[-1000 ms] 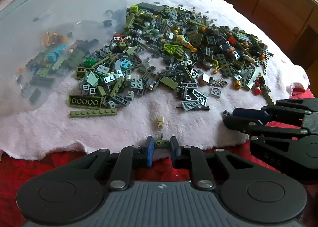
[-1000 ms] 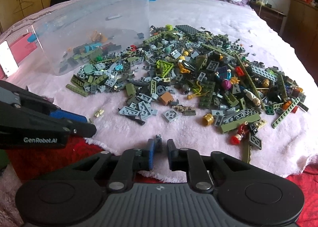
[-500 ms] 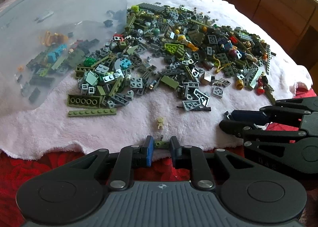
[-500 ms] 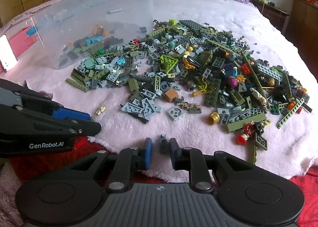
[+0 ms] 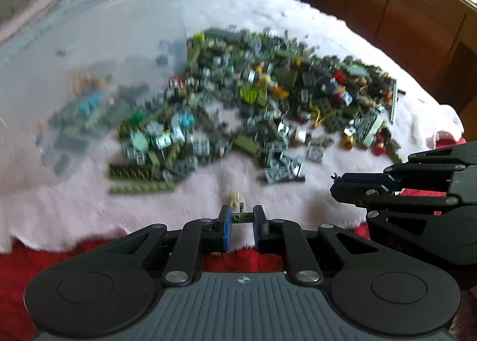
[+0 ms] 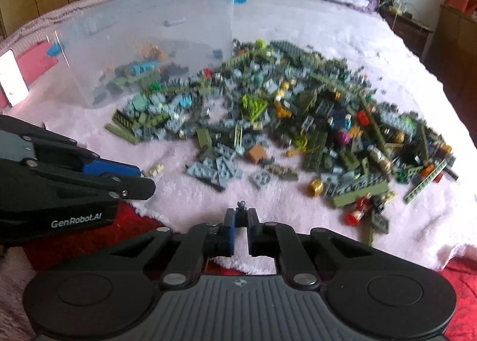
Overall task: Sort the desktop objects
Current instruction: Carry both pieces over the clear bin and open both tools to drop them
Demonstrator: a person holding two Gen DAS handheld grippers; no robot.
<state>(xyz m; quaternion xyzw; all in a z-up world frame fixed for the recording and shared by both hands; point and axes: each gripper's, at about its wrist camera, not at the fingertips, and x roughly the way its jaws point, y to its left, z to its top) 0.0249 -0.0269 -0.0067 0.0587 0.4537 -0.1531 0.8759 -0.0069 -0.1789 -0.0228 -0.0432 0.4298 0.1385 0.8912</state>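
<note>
Bare blanket [image 6: 184, 200] fronts the brick pile [image 6: 298, 120].

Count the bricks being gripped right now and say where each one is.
2. A small olive piece is clamped in the left gripper. A small dark grey piece is clamped in the right gripper. Neither view suggests another gripped brick hidden from sight.

The brick pile [image 5: 253, 108] is blurred by motion; single pieces cannot be identified. The clear bin [image 6: 143, 51] is obscured likewise.
</note>
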